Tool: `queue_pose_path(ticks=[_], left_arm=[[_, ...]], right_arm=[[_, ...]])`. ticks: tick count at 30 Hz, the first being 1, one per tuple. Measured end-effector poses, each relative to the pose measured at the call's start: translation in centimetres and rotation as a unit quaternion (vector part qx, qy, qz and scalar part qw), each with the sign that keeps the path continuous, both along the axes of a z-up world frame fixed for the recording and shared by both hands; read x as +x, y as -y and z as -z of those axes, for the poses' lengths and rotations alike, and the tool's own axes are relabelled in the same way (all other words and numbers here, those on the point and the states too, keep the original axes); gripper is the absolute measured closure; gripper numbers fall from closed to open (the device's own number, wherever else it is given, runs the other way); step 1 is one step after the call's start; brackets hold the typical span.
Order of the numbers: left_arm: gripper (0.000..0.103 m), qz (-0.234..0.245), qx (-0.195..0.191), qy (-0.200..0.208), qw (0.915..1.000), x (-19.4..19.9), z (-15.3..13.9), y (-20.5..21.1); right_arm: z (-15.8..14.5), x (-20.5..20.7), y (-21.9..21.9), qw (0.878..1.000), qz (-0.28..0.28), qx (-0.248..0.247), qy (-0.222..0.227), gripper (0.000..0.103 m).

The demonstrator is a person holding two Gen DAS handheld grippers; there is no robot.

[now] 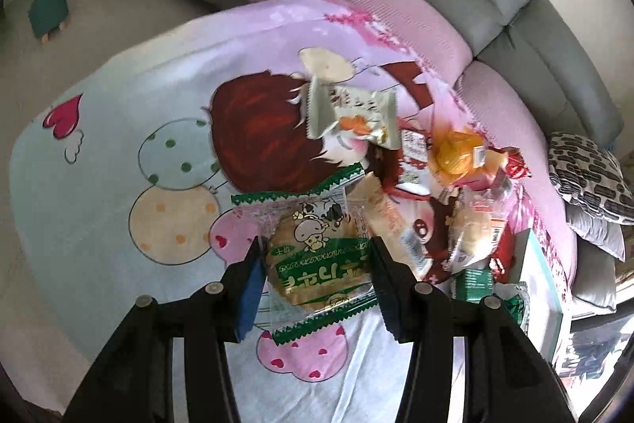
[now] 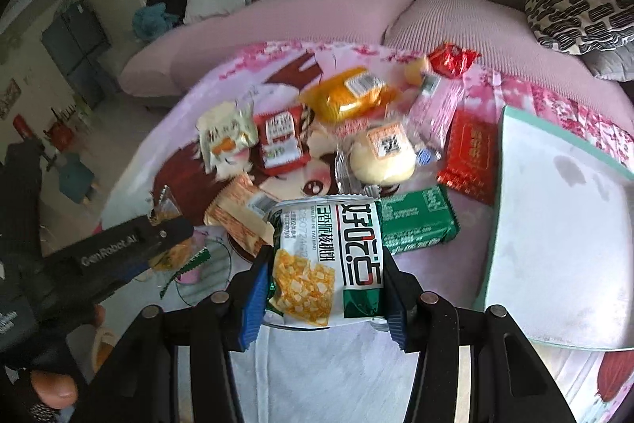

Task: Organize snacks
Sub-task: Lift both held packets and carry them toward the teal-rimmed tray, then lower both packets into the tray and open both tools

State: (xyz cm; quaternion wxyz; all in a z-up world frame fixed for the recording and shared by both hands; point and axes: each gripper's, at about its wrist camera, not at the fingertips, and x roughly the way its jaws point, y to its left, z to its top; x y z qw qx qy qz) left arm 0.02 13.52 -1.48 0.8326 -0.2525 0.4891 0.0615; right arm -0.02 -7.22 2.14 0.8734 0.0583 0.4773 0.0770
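left gripper (image 1: 317,260) pinches the green-edged biscuit pack (image 1: 313,256) by its sides; right gripper (image 2: 323,272) clamps the walnut-cake packet (image 2: 331,260) likewise. both jaws narrow, probably bound for the white tray (image 2: 554,244).

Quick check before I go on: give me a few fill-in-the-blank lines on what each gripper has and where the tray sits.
1. The left gripper jaws are shut on a round cake in a clear wrapper with ____ zigzag ends.
2. The right gripper holds a white and green snack packet picturing ____ pieces.
3. In the right wrist view, the pale tray lies ____ of that packet.

Missing words: green; yellow; right
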Motion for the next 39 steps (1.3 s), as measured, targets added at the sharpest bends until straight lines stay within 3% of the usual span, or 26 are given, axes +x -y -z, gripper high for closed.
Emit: queue_pose_path(ticks=[10, 21, 25, 30, 39], left_arm=[[0.051, 0.041, 0.021, 0.003, 0.999, 0.5, -0.8, 2.7], [0.051, 0.137, 0.023, -0.027, 0.9899, 2.6, -1.0, 9.4], [0.051, 0.182, 0.045, -0.012, 0.9823, 3.6, -2.6, 13.0], [0.051, 0.252, 0.056, 0.011, 0.9662, 4.9, -4.2, 19.2], [0.051, 0.355, 0.045, 0.024, 0.9333, 6.8, -3.0, 28.9]], right_arm=[[-0.4, 0.2, 6.4, 0.995, 0.094, -0.014, 0.006, 0.05], [-1.4, -1.3, 18.3, 0.968, 0.25, -0.018, 0.009, 0.05], [-0.3, -2.1, 22.3, 0.955, 0.298, -0.011, -0.004, 0.05], [1.3, -3.3, 26.0, 0.941, 0.338, 0.01, -0.016, 0.05], [2.6, -3.0, 29.7, 0.926, 0.377, 0.001, 0.0, 0.05]])
